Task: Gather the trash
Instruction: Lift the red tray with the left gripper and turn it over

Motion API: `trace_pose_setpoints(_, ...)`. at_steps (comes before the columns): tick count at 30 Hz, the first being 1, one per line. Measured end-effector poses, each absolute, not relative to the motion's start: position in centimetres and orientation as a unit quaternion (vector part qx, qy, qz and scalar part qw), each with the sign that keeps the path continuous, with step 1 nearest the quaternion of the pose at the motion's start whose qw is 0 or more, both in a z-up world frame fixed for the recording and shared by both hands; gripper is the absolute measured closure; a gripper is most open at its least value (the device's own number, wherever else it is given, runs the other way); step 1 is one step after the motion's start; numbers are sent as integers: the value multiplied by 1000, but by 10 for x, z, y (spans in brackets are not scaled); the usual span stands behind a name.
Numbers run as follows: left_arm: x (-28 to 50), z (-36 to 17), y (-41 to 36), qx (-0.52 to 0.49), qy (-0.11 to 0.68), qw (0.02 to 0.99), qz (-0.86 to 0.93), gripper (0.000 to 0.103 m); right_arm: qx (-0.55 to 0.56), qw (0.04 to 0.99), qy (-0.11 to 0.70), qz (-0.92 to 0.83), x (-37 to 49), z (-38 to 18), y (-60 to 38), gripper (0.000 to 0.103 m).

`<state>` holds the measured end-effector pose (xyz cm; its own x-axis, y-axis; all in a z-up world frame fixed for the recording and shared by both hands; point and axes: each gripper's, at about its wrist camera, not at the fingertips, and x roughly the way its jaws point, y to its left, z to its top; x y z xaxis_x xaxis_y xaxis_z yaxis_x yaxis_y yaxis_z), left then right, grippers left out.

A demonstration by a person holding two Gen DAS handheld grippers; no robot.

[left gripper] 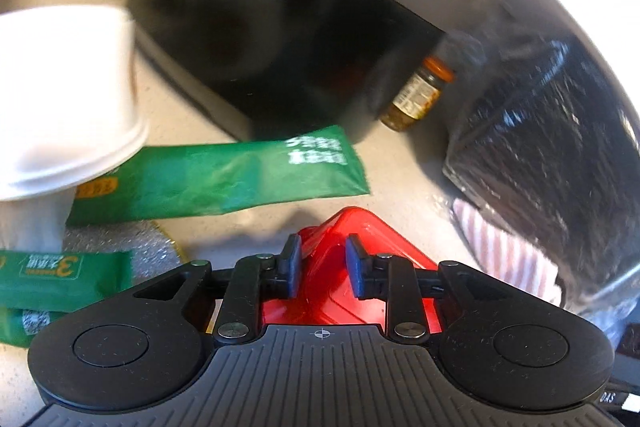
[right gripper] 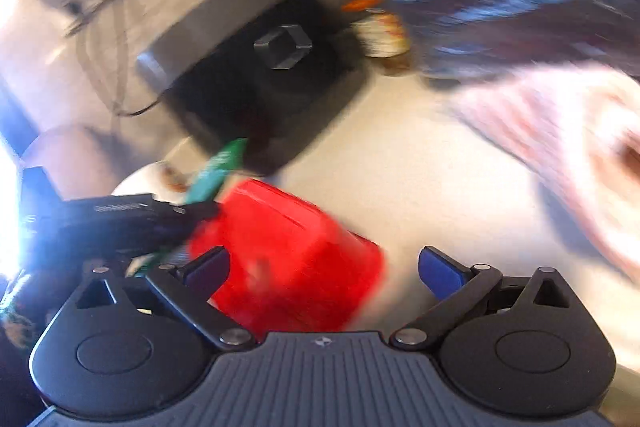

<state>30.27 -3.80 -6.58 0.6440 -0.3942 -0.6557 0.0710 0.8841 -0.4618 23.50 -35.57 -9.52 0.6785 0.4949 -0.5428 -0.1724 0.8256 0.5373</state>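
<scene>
A red plastic box (left gripper: 360, 227) lies on the pale counter, just under my left gripper (left gripper: 323, 251). Its blue pads stand a little apart on either side of a red ridge and do not press on it. Beyond it lies a green packet (left gripper: 224, 175), with a second green packet (left gripper: 60, 279) at the left. The right wrist view is blurred. There my right gripper (right gripper: 326, 265) is wide open, with the red box (right gripper: 288, 255) between and ahead of its fingers, untouched. The left gripper (right gripper: 208, 209) reaches in from the left at the box's far corner, beside the green packet (right gripper: 220, 167).
A white paper cup (left gripper: 60, 99) stands at the left. A black and grey appliance (left gripper: 260, 27) fills the back, with a jar (left gripper: 420, 95) beside it. A black plastic bag (left gripper: 540, 131) and a pink striped cloth (left gripper: 508, 255) crowd the right side.
</scene>
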Motion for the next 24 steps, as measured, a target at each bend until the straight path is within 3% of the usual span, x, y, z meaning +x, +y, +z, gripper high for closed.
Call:
trace_pose_setpoints(4,304,-68,-56,-205,425,864,-176,74,313,845,387,198,227,-124,-367,0)
trace_pose_setpoints(10,294,-69,-72,-177,432,861,-202,74,343,832,389,197,229,-126,-359,0)
trace_pose_setpoints(17,264,-49,-32,-199,398,881,-160,78,350,824,351,273,227,-71,-348,0)
trace_pose_setpoints(24,174,-4,31,-180,316,928,-85,77,311,778,354,416,231,-21,-248,0)
